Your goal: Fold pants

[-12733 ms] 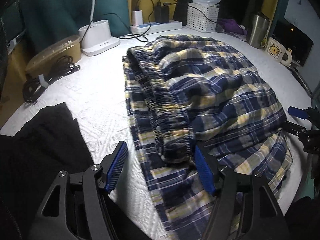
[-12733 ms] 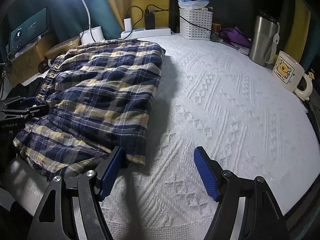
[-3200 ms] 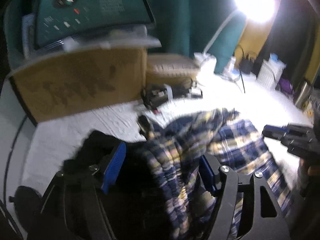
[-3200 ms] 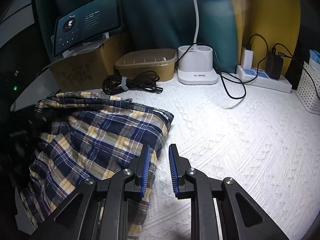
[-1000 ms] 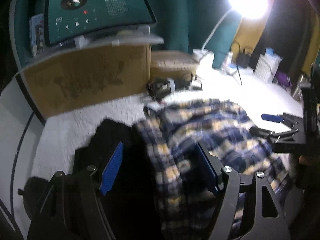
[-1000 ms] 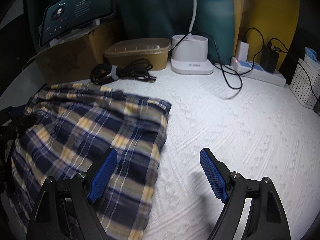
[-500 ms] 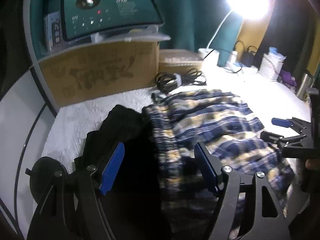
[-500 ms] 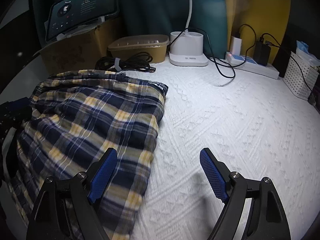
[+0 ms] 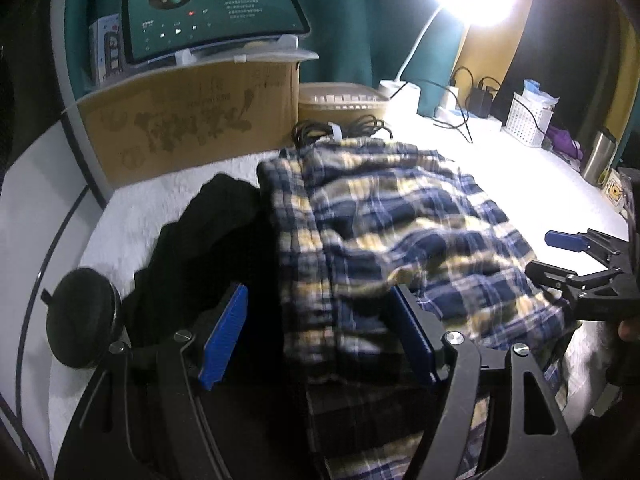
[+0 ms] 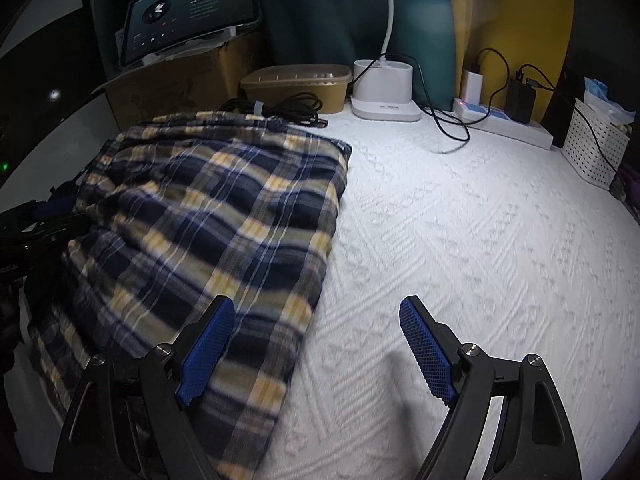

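Note:
The navy, yellow and white plaid pants (image 9: 396, 220) lie folded on the white textured table cover (image 10: 480, 240), with the elastic waistband toward the left. They also fill the left half of the right wrist view (image 10: 208, 216). My left gripper (image 9: 320, 340) is open and empty, hovering over the waistband end, its right finger over the cloth. My right gripper (image 10: 316, 344) is open and empty above the pants' right edge near the front; it also shows at the right of the left wrist view (image 9: 560, 256).
A black garment (image 9: 192, 248) and a round black case (image 9: 82, 316) lie left of the pants. Behind are a cardboard box (image 9: 192, 120) with a tablet (image 9: 208, 8), coiled cables (image 10: 276, 108), a tan container (image 10: 296, 84), a lamp base (image 10: 384, 88), a power strip (image 10: 504, 120) and a white basket (image 10: 596, 144).
Both grippers have drawn back and risen a little from the pants, still open. The pants lie still where they were put down beside the black garment.

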The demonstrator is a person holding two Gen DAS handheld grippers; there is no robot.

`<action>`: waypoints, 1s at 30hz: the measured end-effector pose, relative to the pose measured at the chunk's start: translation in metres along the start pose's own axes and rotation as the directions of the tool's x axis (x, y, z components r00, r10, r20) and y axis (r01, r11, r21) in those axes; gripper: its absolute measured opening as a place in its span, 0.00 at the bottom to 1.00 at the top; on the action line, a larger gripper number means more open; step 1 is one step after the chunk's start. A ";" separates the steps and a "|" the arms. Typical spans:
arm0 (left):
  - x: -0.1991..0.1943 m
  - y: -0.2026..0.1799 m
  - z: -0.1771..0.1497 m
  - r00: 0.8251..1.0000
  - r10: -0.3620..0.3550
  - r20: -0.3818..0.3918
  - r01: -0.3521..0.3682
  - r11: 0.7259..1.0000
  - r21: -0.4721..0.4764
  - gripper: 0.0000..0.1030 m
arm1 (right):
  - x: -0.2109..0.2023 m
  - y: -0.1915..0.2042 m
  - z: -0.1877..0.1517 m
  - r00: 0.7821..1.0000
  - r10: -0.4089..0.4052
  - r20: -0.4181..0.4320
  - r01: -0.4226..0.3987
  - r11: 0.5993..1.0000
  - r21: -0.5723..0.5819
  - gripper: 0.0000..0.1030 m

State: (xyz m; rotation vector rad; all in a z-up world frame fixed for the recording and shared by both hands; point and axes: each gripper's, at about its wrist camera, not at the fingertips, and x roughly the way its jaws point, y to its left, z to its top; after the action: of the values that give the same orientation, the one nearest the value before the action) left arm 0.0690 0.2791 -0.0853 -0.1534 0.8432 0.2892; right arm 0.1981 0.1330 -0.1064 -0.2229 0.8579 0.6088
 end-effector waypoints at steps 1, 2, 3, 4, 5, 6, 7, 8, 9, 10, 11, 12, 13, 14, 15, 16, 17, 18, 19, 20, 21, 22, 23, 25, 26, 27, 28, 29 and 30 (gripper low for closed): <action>0.000 0.000 -0.003 1.000 0.002 -0.003 -0.002 1.000 -0.001 0.71 | -0.001 0.001 -0.003 1.000 -0.001 -0.002 0.001 1.000 -0.001 0.83; 0.000 0.000 -0.004 1.000 0.003 -0.005 -0.003 1.000 -0.002 0.71 | -0.003 0.001 -0.006 1.000 -0.003 -0.002 0.003 1.000 -0.001 0.83; -0.002 0.000 -0.006 1.000 0.005 -0.005 -0.005 1.000 -0.004 0.71 | -0.004 0.001 -0.008 1.000 -0.004 -0.002 0.004 1.000 0.000 0.83; -0.003 -0.001 -0.007 1.000 0.006 -0.003 -0.006 1.000 -0.006 0.71 | -0.006 0.001 -0.010 1.000 -0.006 -0.003 0.006 1.000 0.000 0.83; -0.007 -0.002 -0.008 1.000 0.007 0.003 -0.007 1.000 -0.010 0.71 | -0.009 0.001 -0.013 1.000 -0.008 -0.001 0.008 1.000 0.002 0.83; -0.012 -0.004 -0.007 1.000 0.002 0.016 -0.001 1.000 -0.015 0.71 | -0.012 0.000 -0.015 1.000 -0.011 0.001 0.011 1.000 0.003 0.83; -0.017 -0.007 -0.007 0.999 -0.006 0.032 0.006 1.000 -0.015 0.71 | -0.014 -0.001 -0.017 1.000 -0.014 0.003 0.014 1.000 0.005 0.83; -0.020 -0.010 -0.007 0.999 -0.007 0.040 0.007 1.000 -0.010 0.71 | -0.018 -0.002 -0.020 1.000 -0.018 0.006 0.017 1.000 0.008 0.83; -0.026 -0.016 -0.006 0.999 -0.008 0.054 0.008 1.000 0.003 0.71 | -0.021 -0.004 -0.023 1.000 -0.021 0.009 0.021 1.000 0.012 0.83; -0.029 -0.019 -0.006 0.998 -0.011 0.062 0.010 1.000 0.011 0.71 | -0.025 -0.006 -0.025 1.000 -0.024 0.013 0.024 1.000 0.015 0.83; -0.031 -0.023 -0.006 0.998 -0.018 0.067 0.017 1.000 0.018 0.71 | -0.027 -0.007 -0.027 1.000 -0.027 0.015 0.027 0.999 0.017 0.83; -0.034 -0.027 -0.005 0.997 -0.026 0.072 0.025 0.999 0.024 0.71 | -0.030 -0.009 -0.030 0.999 -0.031 0.017 0.031 0.999 0.021 0.83; -0.037 -0.032 -0.006 0.996 -0.033 0.078 0.030 0.999 0.034 0.71 | -0.033 -0.010 -0.032 0.999 -0.035 0.019 0.035 0.999 0.025 0.83; -0.038 -0.035 -0.006 0.996 -0.036 0.080 0.033 0.999 0.039 0.71 | -0.036 -0.012 -0.035 0.999 -0.039 0.022 0.039 0.999 0.030 0.83; -0.040 -0.040 -0.007 0.996 -0.043 0.083 0.039 0.998 0.048 0.71 | -0.040 -0.014 -0.038 0.999 -0.043 0.024 0.042 0.999 0.033 0.83; -0.041 -0.043 -0.006 0.995 -0.047 0.084 0.043 0.998 0.053 0.71 | -0.043 -0.016 -0.041 0.998 -0.049 0.027 0.048 0.998 0.039 0.83; -0.041 -0.046 -0.007 0.995 -0.052 0.084 0.048 0.997 0.058 0.71 | -0.046 -0.018 -0.044 0.998 -0.053 0.029 0.052 0.998 0.043 0.83; -0.042 -0.051 -0.008 0.995 -0.060 0.084 0.054 0.996 0.067 0.71 | -0.049 -0.020 -0.046 0.998 -0.058 0.031 0.057 0.997 0.048 0.83; -0.043 -0.055 -0.008 0.994 -0.065 0.085 0.059 0.995 0.074 0.71 | -0.052 -0.022 -0.049 0.997 -0.064 0.032 0.062 0.997 0.053 0.83; -0.043 -0.057 -0.009 0.994 -0.069 0.085 0.062 0.995 0.077 0.71 | -0.055 -0.025 -0.052 0.997 -0.070 0.033 0.067 0.996 0.059 0.83; -0.044 -0.062 -0.010 0.993 -0.077 0.085 0.070 0.994 0.085 0.71 | -0.058 -0.027 -0.056 0.997 -0.076 0.035 0.073 0.995 0.065 0.83; -0.044 -0.065 -0.010 0.993 -0.083 0.086 0.075 0.993 0.089 0.71 | -0.061 -0.029 -0.059 0.996 -0.082 0.036 0.079 0.994 0.070 0.83; -0.044 -0.068 -0.011 0.992 -0.088 0.086 0.080 0.993 0.092 0.71 | -0.063 -0.031 -0.061 0.996 -0.087 0.036 0.084 0.994 0.074 0.83; -0.043 -0.078 -0.014 0.991 -0.108 0.081 0.100 0.990 0.103 0.71 | -0.069 -0.035 -0.067 0.995 -0.097 0.037 0.094 0.992 0.082 0.83; -0.044 -0.082 -0.015 0.990 -0.115 0.079 0.106 0.988 0.109 0.71 | -0.072 -0.037 -0.070 0.994 -0.103 0.038 0.099 0.991 0.086 0.83; -0.042 -0.089 -0.016 0.989 -0.126 0.074 0.117 0.986 0.120 0.71 | -0.075 -0.039 -0.074 0.993 -0.109 0.039 0.105 0.990 0.093 0.83; -0.042 -0.093 -0.017 0.989 -0.133 0.071 0.123 0.984 0.125 0.71 | -0.077 -0.042 -0.077 0.993 -0.114 0.039 0.110 0.989 0.099 0.83; -0.042 -0.097 -0.018 0.988 -0.142 0.068 0.132 0.983 0.130 0.71 | -0.080 -0.045 -0.080 0.992 -0.120 0.040 0.116 0.988 0.105 0.83; -0.041 -0.104 -0.019 0.986 -0.153 0.064 0.143 0.980 0.140 0.71 | -0.083 -0.048 -0.083 0.991 -0.126 0.040 0.121 0.987 0.110 0.83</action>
State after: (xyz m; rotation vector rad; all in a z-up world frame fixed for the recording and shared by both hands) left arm 0.0615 0.1679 -0.0647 -0.0781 0.7704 0.0966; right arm 0.1313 0.0256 -0.0995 -0.1618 0.8224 0.4491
